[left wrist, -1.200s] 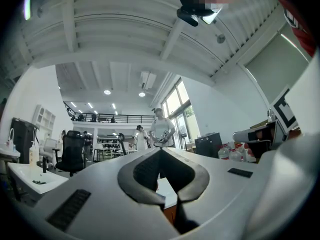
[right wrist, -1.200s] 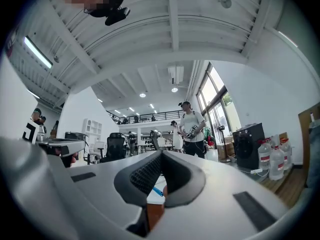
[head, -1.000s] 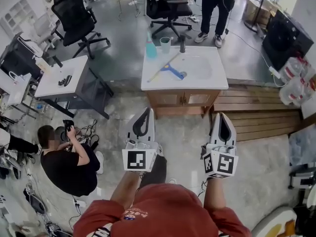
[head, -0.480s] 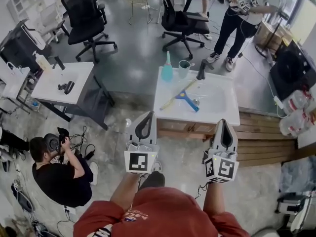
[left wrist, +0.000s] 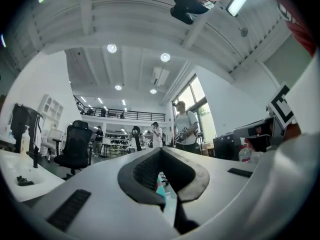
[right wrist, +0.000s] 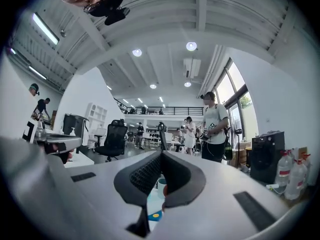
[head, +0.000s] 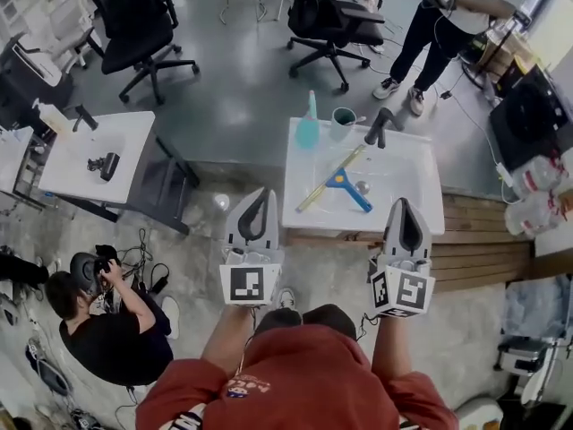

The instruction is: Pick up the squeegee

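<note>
- The squeegee [head: 333, 181], with blue head and yellow handle, lies slantwise on the white table [head: 421, 209], near a teal spray bottle [head: 308, 129] and a cup [head: 343, 122].
- The left claw [head: 261, 195] is closed fully and holds nothing.
- The right claw [head: 403, 204] is also closed and empty.
- Both claws are apart from the squeegee.

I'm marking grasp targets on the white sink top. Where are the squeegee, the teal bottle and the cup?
squeegee [head: 346, 187], head view, on its blue head.
teal bottle [head: 308, 133], head view, on its body.
cup [head: 343, 120], head view, on its side wall.
</note>
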Demonstrator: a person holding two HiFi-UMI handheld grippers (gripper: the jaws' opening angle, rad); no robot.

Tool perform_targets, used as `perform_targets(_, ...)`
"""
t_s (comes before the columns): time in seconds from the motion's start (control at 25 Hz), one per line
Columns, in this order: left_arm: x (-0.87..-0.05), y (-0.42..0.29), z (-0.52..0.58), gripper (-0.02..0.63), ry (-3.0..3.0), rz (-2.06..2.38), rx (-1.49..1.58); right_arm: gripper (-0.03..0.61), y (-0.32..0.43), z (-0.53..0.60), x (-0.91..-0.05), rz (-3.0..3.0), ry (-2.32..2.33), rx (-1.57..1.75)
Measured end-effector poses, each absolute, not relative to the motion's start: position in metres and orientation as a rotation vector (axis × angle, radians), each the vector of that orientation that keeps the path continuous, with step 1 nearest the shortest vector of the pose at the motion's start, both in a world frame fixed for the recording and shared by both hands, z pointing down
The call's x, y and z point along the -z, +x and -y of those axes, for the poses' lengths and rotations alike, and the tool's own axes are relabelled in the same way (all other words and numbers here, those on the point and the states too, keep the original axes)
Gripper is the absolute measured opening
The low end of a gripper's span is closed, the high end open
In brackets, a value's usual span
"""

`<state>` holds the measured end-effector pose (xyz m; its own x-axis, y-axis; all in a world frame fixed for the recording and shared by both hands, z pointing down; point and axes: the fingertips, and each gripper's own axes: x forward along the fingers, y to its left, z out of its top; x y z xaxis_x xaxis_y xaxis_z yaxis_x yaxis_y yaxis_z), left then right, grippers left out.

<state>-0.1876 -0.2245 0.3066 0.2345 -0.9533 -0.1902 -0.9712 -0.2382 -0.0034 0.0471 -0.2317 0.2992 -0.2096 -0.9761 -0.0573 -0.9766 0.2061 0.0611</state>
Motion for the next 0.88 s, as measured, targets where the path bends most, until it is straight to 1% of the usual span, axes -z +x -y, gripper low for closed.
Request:
perform_targets(0.36, -0.353, -0.176, 0.291, 0.017, -2.451, -1.843, -0.150, 0.008, 0.053, 0.295, -0.351, -2.474, -2.033, -0.053)
perform_targets(0.88, -0.449, -0.088, 0.428, 0.017, -2.583, -1.849, 0.073, 0.009, 0.100, 0.434, -0.482, -2.688, -1.938, 0.252)
